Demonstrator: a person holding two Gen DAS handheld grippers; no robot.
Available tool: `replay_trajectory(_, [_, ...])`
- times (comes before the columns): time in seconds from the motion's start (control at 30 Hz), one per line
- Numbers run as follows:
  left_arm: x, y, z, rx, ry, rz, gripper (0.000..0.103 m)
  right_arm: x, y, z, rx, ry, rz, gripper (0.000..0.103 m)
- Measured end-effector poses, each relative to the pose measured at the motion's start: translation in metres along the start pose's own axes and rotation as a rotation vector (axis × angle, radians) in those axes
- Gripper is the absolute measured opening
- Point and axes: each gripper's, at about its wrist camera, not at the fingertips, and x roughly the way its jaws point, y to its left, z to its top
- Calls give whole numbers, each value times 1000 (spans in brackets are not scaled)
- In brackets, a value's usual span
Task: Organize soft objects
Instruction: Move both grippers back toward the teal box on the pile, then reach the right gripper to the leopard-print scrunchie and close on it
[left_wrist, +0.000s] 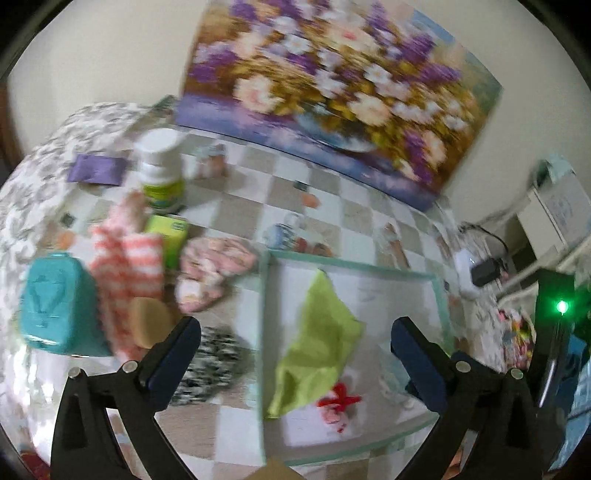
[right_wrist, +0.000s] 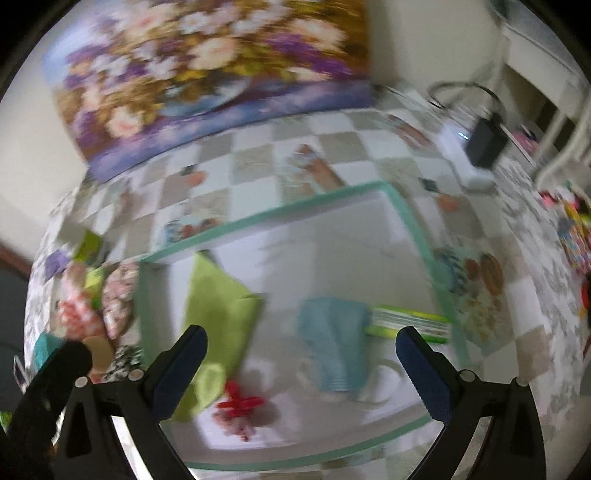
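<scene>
A: Nearest to us, our left hand-held gripper (left_wrist: 295, 341) has its jaws spread as wide as they go, with nothing between them. Our right hand-held gripper (right_wrist: 301, 349) is the same: fully apart, empty, hanging above the tray.

B: Under both lies the white tray (left_wrist: 369, 271) with the green rim. The lime green cloth (left_wrist: 321, 343) is already in it, crumpled along the left side, and just beside its near corner sits a small white piece with a red bow (left_wrist: 340, 400).

A: From the right we also see a teal cloth (right_wrist: 334, 343) in the tray, beside a flat green packet (right_wrist: 408, 323) at the right rim.

B: So what is left to sort is outside, left of the tray on the tabletop (left_wrist: 229, 210). Closest is the black-and-white patterned fabric (left_wrist: 210, 363), touching the tray's left edge or nearly so.

A: It looks limp and light. We judge a pinch on a raised fold near its middle would lift it; an edge grip would let it trail.

B: Further on, the pink floral bundle (left_wrist: 214, 271) and the coral-and-white striped fluffy cloth (left_wrist: 125, 266). Both are soft; they'll squash, not slip.

A: The tan round sponge (left_wrist: 149, 317) is springy, so we'd take it across its width.

B: The teal case (left_wrist: 59, 306), white bottle (left_wrist: 160, 170) and green box (left_wrist: 170, 234) look rigid, so probably not ours.
</scene>
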Motion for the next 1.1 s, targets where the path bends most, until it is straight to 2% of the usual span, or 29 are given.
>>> replay_trajectory(0.2, [-32,53,20,-134,-61,102,103,1,36,-5,-50,8,113,103])
replay_trajectory(0.4, [-60,106,27,-235,-118,226,103,-5,72,-12,-148,-26,147,103])
replay_trajectory(0.6, [-73,152,23,-343,-132,319,103,0,112,-26,-261,0,193,103])
replay_trajectory(0.67, [-71,162,19,-368,-110,322,103,3,125,-33,-302,11,199,103])
replay_trajectory(0.77, [-62,173,8,-415,-57,288,103,11,145,-43,-365,29,204,103])
replay_trajectory(0.97, [-39,170,-8,-449,30,227,103,32,175,-64,-504,71,204,103])
replay_trajectory(1.1, [-24,170,-19,-470,79,225,103,45,179,-69,-521,98,207,103])
